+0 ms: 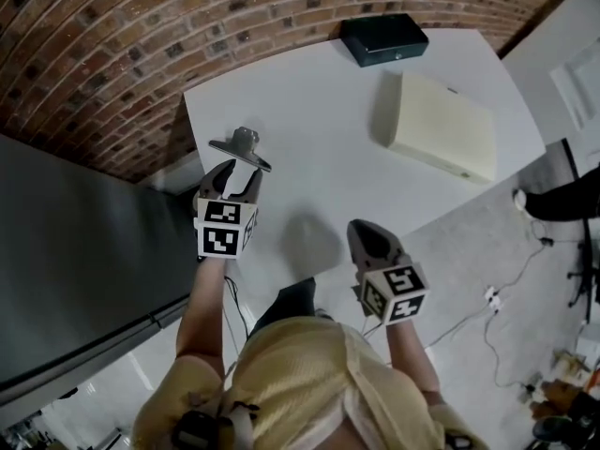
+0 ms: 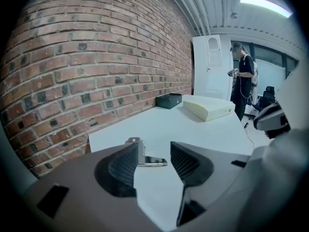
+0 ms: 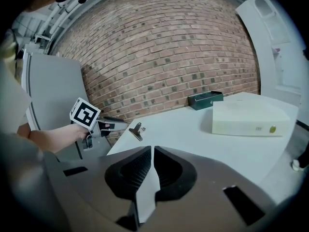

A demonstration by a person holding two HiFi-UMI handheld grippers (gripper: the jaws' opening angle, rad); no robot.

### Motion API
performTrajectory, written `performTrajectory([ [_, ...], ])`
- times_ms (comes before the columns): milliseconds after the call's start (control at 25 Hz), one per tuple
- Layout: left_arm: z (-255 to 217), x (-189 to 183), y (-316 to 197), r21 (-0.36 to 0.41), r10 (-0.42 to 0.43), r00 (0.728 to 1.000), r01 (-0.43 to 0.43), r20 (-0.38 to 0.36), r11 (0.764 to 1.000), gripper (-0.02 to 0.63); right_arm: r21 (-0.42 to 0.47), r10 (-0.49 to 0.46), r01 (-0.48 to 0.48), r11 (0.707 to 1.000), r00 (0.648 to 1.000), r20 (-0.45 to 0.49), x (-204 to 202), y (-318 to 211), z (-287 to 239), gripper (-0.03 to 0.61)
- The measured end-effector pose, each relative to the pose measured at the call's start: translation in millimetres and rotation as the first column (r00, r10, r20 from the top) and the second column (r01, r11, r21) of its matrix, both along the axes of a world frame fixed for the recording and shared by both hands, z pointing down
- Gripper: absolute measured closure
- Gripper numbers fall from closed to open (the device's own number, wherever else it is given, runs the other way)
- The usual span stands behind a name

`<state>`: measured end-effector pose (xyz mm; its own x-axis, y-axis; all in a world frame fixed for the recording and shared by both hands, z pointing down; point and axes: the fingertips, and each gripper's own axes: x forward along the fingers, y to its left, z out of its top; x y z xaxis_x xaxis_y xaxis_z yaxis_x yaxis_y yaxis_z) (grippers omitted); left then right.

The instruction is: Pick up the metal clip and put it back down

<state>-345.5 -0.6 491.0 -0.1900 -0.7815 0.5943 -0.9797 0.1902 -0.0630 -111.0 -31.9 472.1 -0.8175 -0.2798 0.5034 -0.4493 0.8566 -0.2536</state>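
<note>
Head view, we list the metal clip (image 1: 241, 147) on the white table (image 1: 319, 129) near its corner, left gripper (image 1: 236, 178) just behind it, right gripper (image 1: 364, 232) well apart; left gripper view alone shows us jaws spread, clip just ahead between them, ungripped; right gripper view, jaws together, empty.

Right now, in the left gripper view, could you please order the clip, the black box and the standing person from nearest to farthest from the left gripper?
1. Clip: right at the left gripper's tips, on the near table edge.
2. Black box: at the table's far end, by the brick wall.
3. Person: beyond the table, at the right.
</note>
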Motion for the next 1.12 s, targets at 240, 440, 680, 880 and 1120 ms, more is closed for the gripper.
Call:
performTrajectory([
  [240,17.2,-29.1,-26.5,-0.03,0.023,1.0,-0.023,0.015,0.999,0.416,-0.012,0.0,0.0,1.0,1.0,-0.027,-24.3,-17.9,6.3,0.574],
  [440,30.2,-46.4,-39.1,-0.058,0.027,1.0,-0.026,0.011,0.998,0.411,-0.024,0.002,-0.004,1.0,0.999,-0.052,-35.4,-28.1,15.2,0.574],
  [680,43.4,-61.4,-47.1,-0.082,0.029,1.0,-0.028,0.003,0.996,0.405,-0.057,-0.001,-0.003,0.998,0.997,-0.082,-45.9,-32.1,21.6,0.574],
  [880,51.5,-70.8,-53.5,-0.085,0.034,0.999,-0.035,-0.011,0.996,0.397,-0.073,-0.009,0.002,0.997,0.995,-0.103,-56.0,-33.3,25.1,0.574],
  [1120,62.0,-76.7,-60.9,-0.083,0.038,0.998,-0.042,-0.047,0.996,0.382,-0.074,-0.006,-0.003,0.997,0.994,-0.11,-62.9,-37.4,33.2,0.574],
])
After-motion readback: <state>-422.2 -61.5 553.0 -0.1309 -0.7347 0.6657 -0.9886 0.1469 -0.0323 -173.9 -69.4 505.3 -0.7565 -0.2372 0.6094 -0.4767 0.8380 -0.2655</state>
